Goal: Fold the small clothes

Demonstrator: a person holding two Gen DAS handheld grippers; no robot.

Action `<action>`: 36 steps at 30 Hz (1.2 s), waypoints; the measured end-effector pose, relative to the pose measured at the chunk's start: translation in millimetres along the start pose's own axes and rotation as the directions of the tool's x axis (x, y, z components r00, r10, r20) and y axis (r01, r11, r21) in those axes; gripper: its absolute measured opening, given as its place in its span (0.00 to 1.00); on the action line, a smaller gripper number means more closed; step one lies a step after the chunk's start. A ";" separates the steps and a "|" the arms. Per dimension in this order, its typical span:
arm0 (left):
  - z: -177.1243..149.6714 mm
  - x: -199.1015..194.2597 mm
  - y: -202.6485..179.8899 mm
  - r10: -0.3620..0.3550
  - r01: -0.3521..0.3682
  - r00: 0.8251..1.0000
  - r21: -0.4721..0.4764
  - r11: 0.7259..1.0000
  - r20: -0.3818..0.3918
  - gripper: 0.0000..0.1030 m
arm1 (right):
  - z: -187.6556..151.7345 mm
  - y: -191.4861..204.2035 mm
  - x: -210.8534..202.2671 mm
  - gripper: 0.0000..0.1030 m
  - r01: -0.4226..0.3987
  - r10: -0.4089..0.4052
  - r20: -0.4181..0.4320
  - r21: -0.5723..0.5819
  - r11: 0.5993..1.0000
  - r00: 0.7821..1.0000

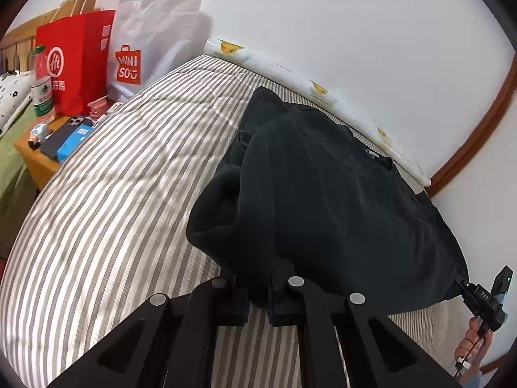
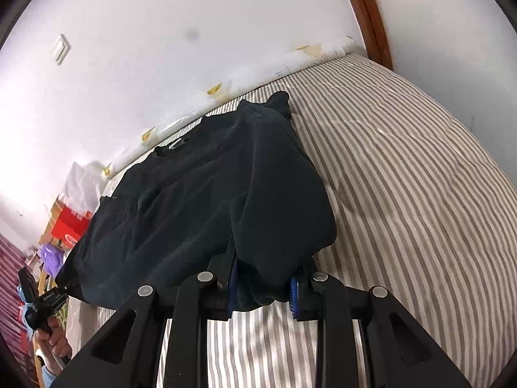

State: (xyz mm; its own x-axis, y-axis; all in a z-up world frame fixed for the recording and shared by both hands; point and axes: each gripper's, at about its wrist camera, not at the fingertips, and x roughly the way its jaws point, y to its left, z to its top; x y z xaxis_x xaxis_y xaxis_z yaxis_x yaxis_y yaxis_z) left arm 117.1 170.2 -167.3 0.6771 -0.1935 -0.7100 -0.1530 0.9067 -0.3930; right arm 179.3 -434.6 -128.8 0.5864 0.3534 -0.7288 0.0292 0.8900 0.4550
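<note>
Folding barely begun: left claw [image 1: 258, 304] and right claw [image 2: 262, 287] each clench the black shirt's [image 1: 323, 194] near hem, sleeves already tucked inward on the bed [image 1: 113, 194].

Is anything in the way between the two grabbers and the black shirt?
No. The left gripper and the right gripper each already pinch the near hem of the dark black fleece shirt. It lies on the grey-and-white striped bedcover, and nothing sits on the stripes around it.
</note>
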 end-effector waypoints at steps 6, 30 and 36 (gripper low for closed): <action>-31.2 -21.8 2.8 0.006 -0.006 1.000 0.026 1.000 -0.008 0.08 | -35.2 -7.8 -29.2 0.24 0.016 -0.016 -0.001 -0.024 1.000 1.000; -35.6 -79.2 20.9 0.111 -0.115 0.991 0.061 0.991 0.068 0.41 | -43.6 -18.8 -74.6 0.38 0.146 -0.144 0.027 -0.115 0.982 0.989; 0.1 -73.3 -3.7 0.085 -0.097 0.992 0.138 0.986 0.094 0.42 | -11.3 -6.5 -88.1 0.41 0.157 -0.142 0.111 -0.135 0.978 0.984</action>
State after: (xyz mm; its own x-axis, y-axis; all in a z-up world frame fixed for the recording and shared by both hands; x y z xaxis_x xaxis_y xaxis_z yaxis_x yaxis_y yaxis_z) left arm 68.1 181.1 -113.7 0.7266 -0.0796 -0.6824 -0.1176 0.9642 -0.2377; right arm 118.4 -468.3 -73.3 0.6626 0.1888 -0.7248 0.0110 0.9651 0.2615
